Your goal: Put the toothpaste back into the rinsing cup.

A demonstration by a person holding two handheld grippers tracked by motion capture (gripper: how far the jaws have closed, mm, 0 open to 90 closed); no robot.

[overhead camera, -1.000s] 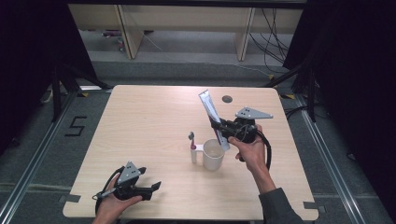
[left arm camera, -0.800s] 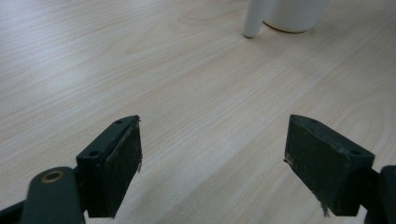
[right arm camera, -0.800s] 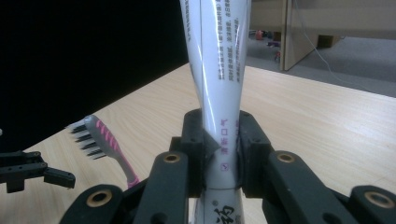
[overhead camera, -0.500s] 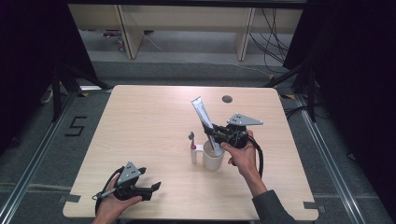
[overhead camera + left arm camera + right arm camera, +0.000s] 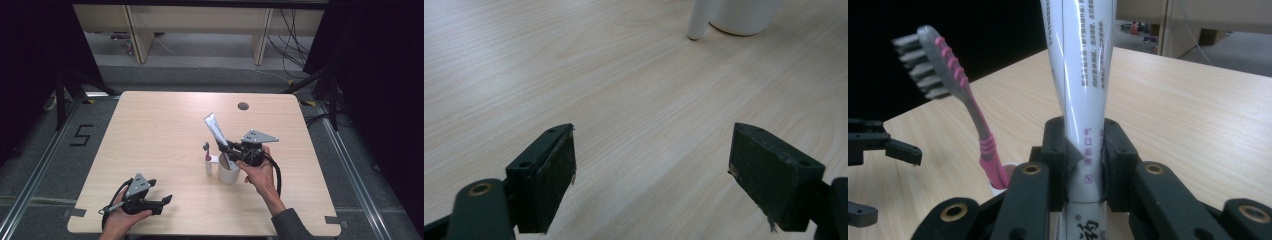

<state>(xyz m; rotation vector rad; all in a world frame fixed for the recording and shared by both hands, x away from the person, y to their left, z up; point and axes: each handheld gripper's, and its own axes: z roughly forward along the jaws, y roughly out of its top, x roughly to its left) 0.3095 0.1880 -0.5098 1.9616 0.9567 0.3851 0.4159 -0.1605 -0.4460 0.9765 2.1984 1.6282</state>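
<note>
My right gripper (image 5: 226,149) is shut on a white toothpaste tube (image 5: 215,128), which slants up and to the left. The tube's lower end dips into a white cup (image 5: 229,173) at the table's middle. In the right gripper view the pads (image 5: 1056,150) clamp the tube (image 5: 1083,65) low on its body. A pink toothbrush (image 5: 948,75) stands bristles up just to the left, in a small white holder (image 5: 208,164) beside the cup. My left gripper (image 5: 161,202) rests at the table's front left, jaws wide apart with nothing between them (image 5: 651,170). It faces the cup (image 5: 744,15).
The light wooden table (image 5: 160,125) has a round cable hole (image 5: 243,106) near its far edge. Wooden furniture legs and cables stand on the floor beyond it. A "5" mark (image 5: 81,135) lies on the floor at the left.
My right gripper has come down and toward the left with the tube, from right of the cup to over it, and the tube's lower end now sits in the cup. The left gripper has stayed put.
</note>
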